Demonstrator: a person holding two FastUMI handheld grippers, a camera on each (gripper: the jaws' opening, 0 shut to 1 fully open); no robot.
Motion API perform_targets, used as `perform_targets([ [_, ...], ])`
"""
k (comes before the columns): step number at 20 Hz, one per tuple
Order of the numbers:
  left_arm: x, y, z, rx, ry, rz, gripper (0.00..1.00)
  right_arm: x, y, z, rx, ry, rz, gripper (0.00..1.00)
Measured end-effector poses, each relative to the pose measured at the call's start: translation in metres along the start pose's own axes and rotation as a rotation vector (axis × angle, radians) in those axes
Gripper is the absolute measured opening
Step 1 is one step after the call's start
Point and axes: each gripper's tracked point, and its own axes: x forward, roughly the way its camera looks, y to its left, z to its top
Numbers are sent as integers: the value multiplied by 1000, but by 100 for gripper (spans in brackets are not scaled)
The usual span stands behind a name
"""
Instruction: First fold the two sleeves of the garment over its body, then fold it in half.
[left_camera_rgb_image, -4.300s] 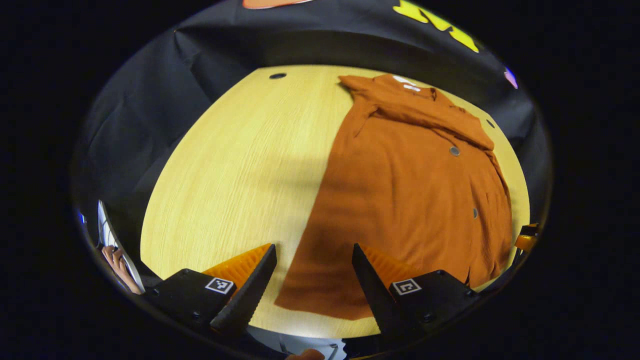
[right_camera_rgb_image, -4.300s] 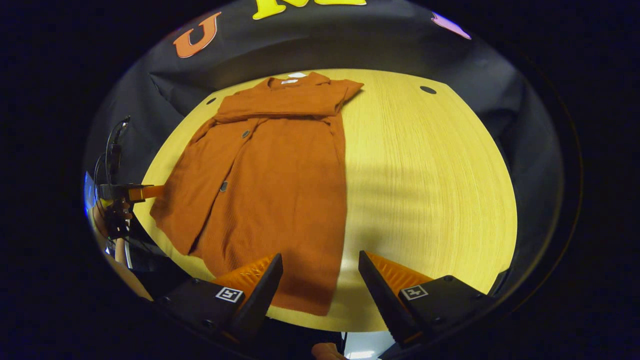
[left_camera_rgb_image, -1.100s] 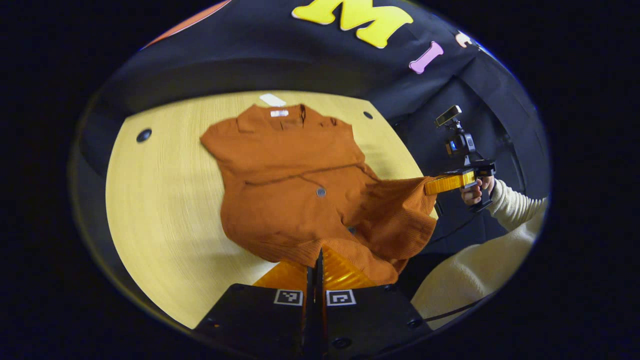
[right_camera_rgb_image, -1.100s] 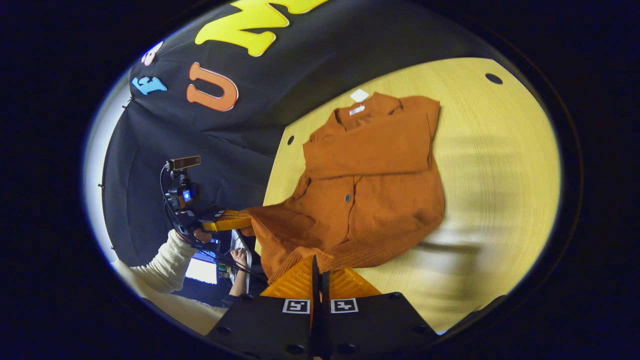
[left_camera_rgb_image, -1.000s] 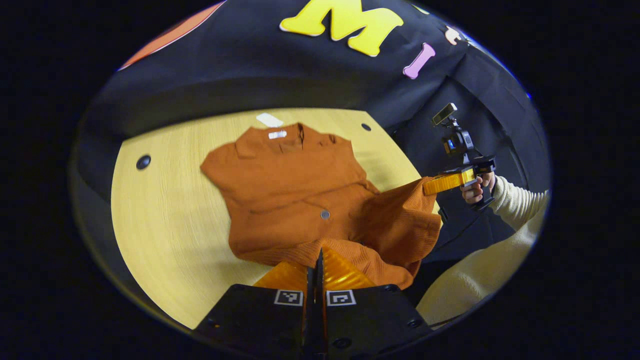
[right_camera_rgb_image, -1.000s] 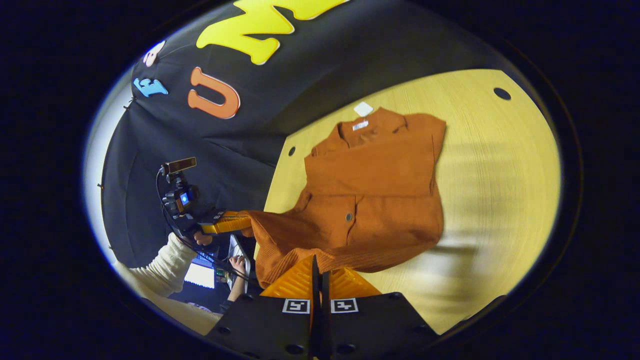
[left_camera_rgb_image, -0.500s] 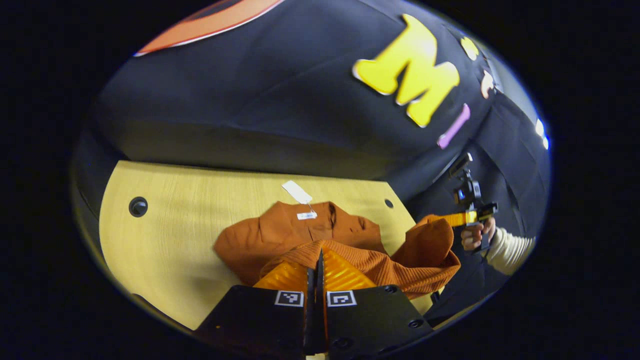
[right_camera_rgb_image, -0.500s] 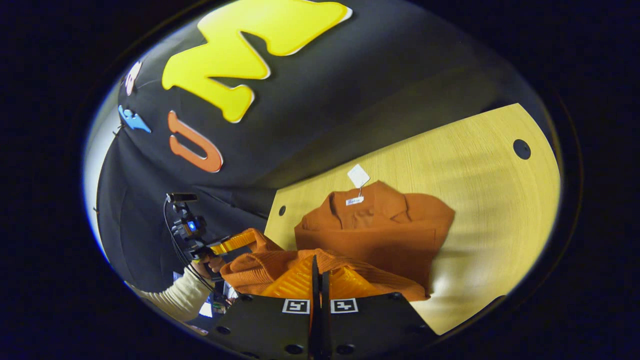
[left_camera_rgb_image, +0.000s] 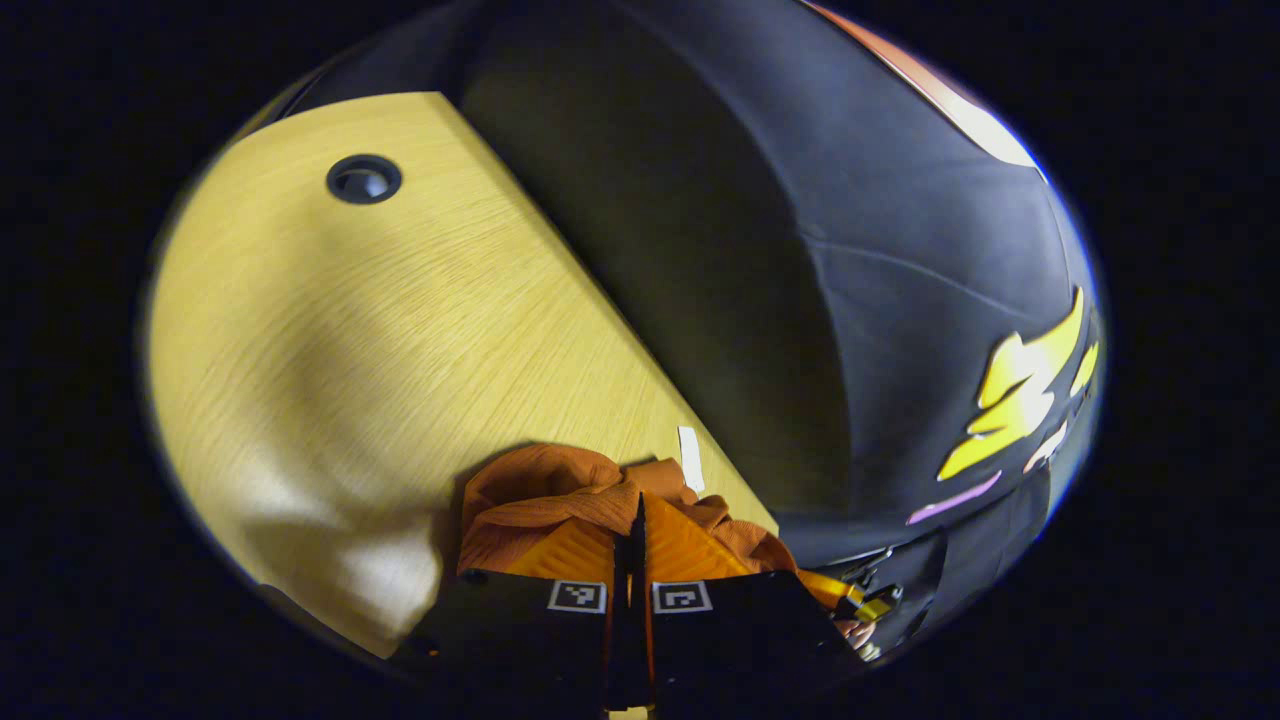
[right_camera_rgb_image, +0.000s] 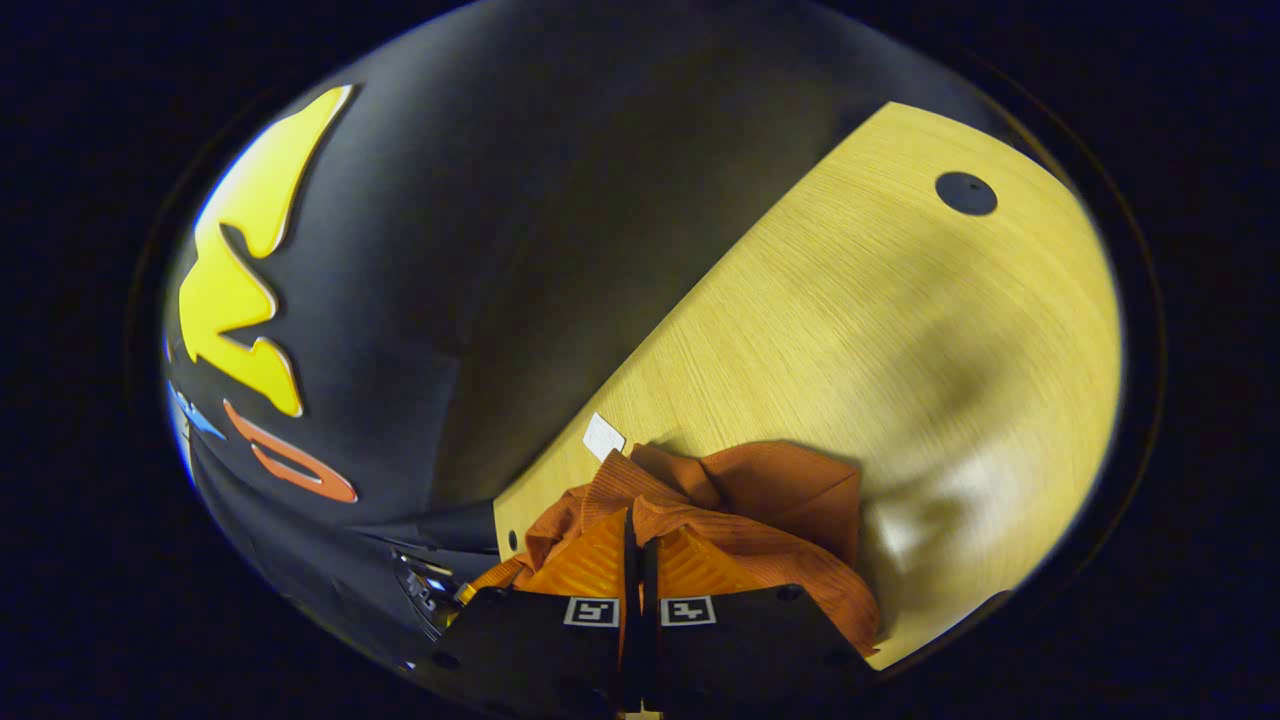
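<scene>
Where the table (left_camera_rgb_image: 330, 330) meets the booth wall (left_camera_rgb_image: 780, 300) — garment (right_camera_rgb_image: 780, 500) bunched.

light: bright overhead on your table (left_camera_rgb_image: 330, 330), wall dim | glare: pale patch near the garment (right_camera_rgb_image: 770, 510) in both views | shadows: soft dark blob on the wood, hard one behind the garment | blur: slight at wood grain | distortion: strong fisheye, table edge bends at the rim

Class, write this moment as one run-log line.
stage: half-fold under way | left tongs: shut on garment hem | right tongs: shut on garment hem | hem near collar tag | table
</scene>
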Motion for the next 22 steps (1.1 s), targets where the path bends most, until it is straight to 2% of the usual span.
perform_targets([
  [3, -25, 23, 0, -93, -74, -5, 3, 4, -5, 14, 169, -99, 26, 2],
  [4, -8, 14, -17, -125, -105, -7, 3, -1, -4, 15, 215, -131, 40, 2],
  [5, -8, 18, -10, -167, -147, 3, 3, -2, -9, 18, 252, -166, 29, 2],
  [9, -30, 36, -26, -404, -301, -16, 3, -6, -15, 24, 421, -270, 32, 3],
  [11, -43, 50, -38, -476, -344, -11, 3, -6, -14, 24, 483, -279, 32, 5],
  [15, -75, 66, -63, -525, -414, -3, 3, 2, -15, 23, 463, -292, 10, 4],
  [18, -101, 69, -87, -521, -422, -14, 4, -1, -12, 26, 470, -294, -2, 4],
  [21, -131, 55, -110, -484, -404, -87, 6, -3, -2, 33, 476, -303, 31, 7],
  [22, -143, 51, -119, -463, -397, -97, 14, -5, 6, 37, 492, -306, 56, 11],
])
